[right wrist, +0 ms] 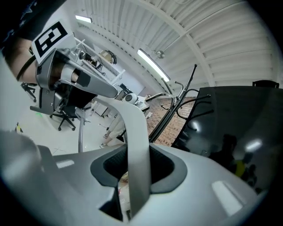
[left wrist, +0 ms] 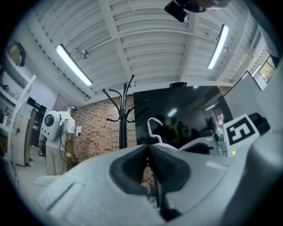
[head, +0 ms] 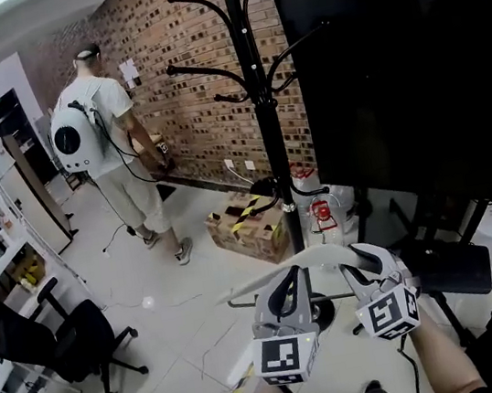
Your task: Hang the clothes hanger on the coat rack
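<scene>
The left gripper and the right gripper are seen side by side nearest the camera, low in the head view. The clothes hanger is held between them. The left jaws are closed narrow on the hanger's left arm. The right jaws are set partly apart and clamped across its flat right arm. The hanger is positioned in front of the coat rack, below the rack's hooks, and is not yet hung.
</scene>
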Tool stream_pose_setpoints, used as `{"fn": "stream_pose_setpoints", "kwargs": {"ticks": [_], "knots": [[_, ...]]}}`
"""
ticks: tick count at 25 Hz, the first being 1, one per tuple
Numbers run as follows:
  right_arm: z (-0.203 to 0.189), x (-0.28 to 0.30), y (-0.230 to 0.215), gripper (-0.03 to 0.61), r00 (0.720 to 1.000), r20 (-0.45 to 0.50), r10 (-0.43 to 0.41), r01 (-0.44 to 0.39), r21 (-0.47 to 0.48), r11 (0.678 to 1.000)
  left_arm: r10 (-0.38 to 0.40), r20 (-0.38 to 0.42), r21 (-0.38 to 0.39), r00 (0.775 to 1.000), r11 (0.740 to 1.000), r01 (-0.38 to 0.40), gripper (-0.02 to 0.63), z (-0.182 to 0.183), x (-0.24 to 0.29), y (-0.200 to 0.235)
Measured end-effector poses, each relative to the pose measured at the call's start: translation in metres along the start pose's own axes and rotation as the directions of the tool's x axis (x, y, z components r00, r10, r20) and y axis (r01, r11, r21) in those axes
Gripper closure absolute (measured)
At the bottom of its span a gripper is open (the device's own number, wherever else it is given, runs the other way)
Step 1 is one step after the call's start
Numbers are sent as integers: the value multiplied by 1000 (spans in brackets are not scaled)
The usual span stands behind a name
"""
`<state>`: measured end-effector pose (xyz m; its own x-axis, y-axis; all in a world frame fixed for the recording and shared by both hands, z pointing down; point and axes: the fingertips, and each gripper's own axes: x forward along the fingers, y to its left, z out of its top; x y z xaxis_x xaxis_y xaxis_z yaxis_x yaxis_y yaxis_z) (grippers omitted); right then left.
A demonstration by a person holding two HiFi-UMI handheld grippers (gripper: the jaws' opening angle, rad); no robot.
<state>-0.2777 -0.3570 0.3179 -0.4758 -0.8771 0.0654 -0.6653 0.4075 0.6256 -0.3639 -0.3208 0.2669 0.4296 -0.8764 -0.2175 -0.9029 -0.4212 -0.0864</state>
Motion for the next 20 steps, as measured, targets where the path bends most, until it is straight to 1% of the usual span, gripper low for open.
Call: {"fn": "stream_pose_setpoints", "kwargs": {"ticks": [5, 7, 11, 15, 20], "knots": [[7, 35, -24, 451, 999, 32, 3, -3, -8, 1000, 55, 22, 8, 998, 998, -55, 609, 8, 37, 17], [15, 51, -35, 451, 999, 50, 1, 0, -17, 1000, 60, 34, 21, 998, 998, -61, 609, 18, 50, 22], [41, 86, -63, 451, 994, 113, 0, 5, -38, 999, 62, 74, 57, 995, 996, -66, 609, 40, 77, 33], [69, 110, -95, 451, 983, 185, 0, 13, -67, 998, 98, 114, 63, 989, 992, -105, 609, 61, 102, 42], [102, 140, -123, 451, 967, 255, 29, -4, -99, 995, 131, 147, 92, 980, 985, -146, 609, 78, 130, 55]]}}
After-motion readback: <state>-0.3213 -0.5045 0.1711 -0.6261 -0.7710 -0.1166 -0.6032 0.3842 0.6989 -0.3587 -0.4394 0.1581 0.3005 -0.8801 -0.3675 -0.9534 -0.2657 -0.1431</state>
